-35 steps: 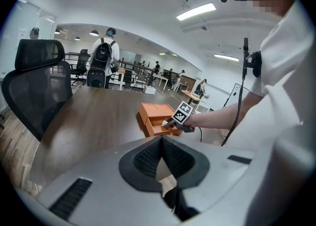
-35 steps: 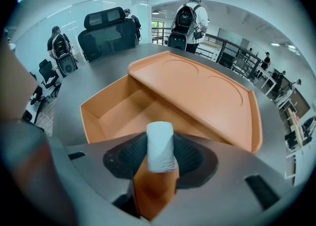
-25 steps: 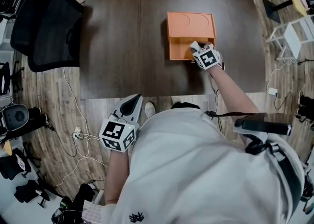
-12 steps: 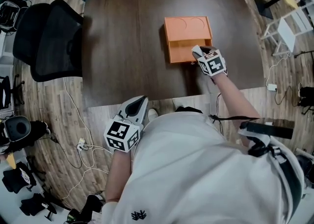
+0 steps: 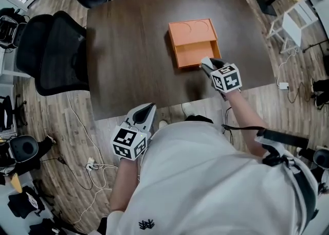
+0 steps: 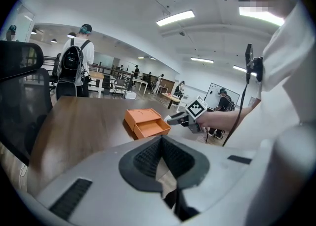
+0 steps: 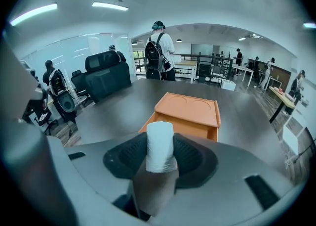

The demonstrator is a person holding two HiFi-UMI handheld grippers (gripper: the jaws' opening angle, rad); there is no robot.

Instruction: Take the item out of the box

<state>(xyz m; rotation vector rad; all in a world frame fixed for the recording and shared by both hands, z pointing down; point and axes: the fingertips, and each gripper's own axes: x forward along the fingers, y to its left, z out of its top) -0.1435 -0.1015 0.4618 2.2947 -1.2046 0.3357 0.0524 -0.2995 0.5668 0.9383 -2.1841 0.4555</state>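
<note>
Right gripper [image 7: 160, 157] clamps a white rounded block [image 7: 159, 143] (plain, matte) by the orange box [image 7: 190, 113]; left gripper [image 6: 162, 157] closed, empty; dark table [image 5: 123, 49], office.

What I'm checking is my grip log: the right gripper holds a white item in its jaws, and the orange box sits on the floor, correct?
Not the floor: the head view shows the orange box on the dark table. The right gripper does hold the white item in its jaws.
</note>
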